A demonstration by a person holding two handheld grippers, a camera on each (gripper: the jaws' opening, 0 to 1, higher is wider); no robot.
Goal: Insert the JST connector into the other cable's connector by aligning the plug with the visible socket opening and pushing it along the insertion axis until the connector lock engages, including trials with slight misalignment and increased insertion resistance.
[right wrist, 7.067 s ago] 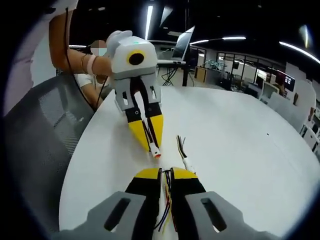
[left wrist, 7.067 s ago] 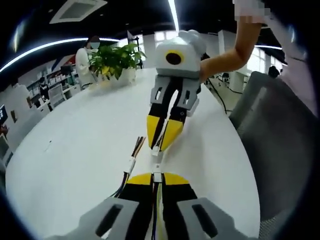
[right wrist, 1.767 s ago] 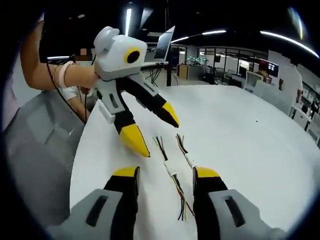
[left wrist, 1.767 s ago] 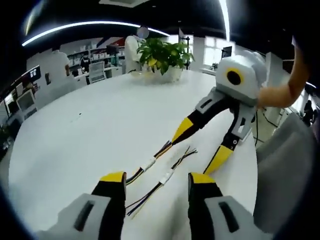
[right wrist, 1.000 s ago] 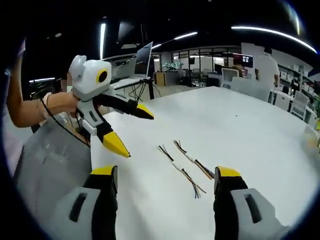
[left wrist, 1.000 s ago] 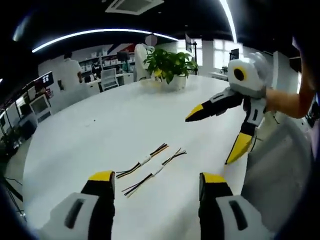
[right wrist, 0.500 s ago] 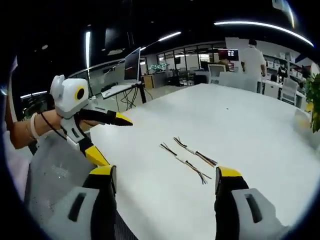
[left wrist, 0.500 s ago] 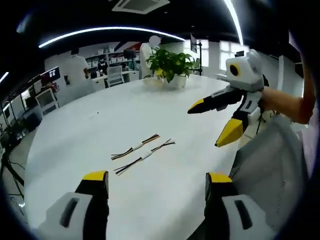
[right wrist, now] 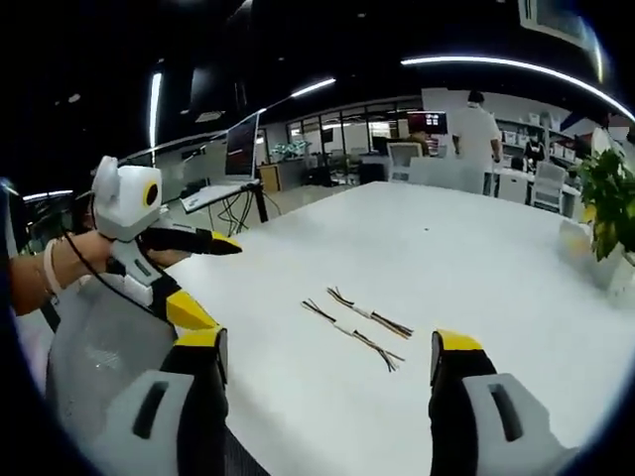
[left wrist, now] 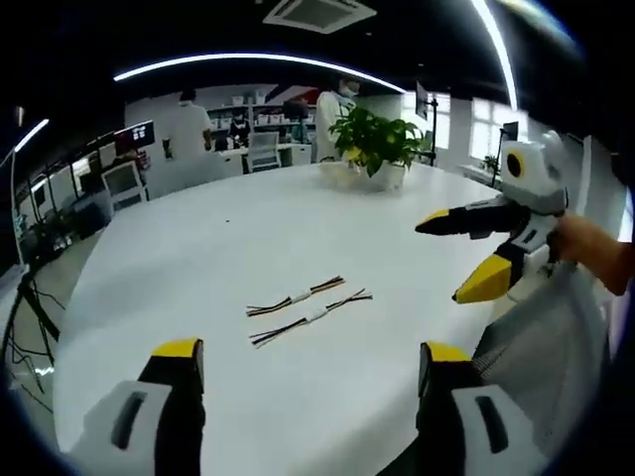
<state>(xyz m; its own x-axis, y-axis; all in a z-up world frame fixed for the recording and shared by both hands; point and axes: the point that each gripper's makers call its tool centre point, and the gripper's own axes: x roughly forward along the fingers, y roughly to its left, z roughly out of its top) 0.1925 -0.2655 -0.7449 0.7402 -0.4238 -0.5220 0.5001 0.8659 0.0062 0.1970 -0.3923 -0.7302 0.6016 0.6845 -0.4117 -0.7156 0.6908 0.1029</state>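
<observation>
Both tongs (left wrist: 303, 362) have withdrawn, leaving 2 thin cables (left wrist: 308, 305) flat on smooth white table (left wrist: 198, 258).

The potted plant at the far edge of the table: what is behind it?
Behind the potted plant in the left gripper view stands a person in white, with office desks and chairs beside. The leaves cover the person's lower part, so what stands directly behind the pot cannot be seen.

Smooth, matt white table top (left wrist: 248, 248) bearing two thin, plastic-insulated cables (left wrist: 310, 302) with white plastic connectors; grippers of grey moulded plastic with glossy yellow tips (right wrist: 327, 362); grey woven mesh chair back (right wrist: 109, 347).
</observation>
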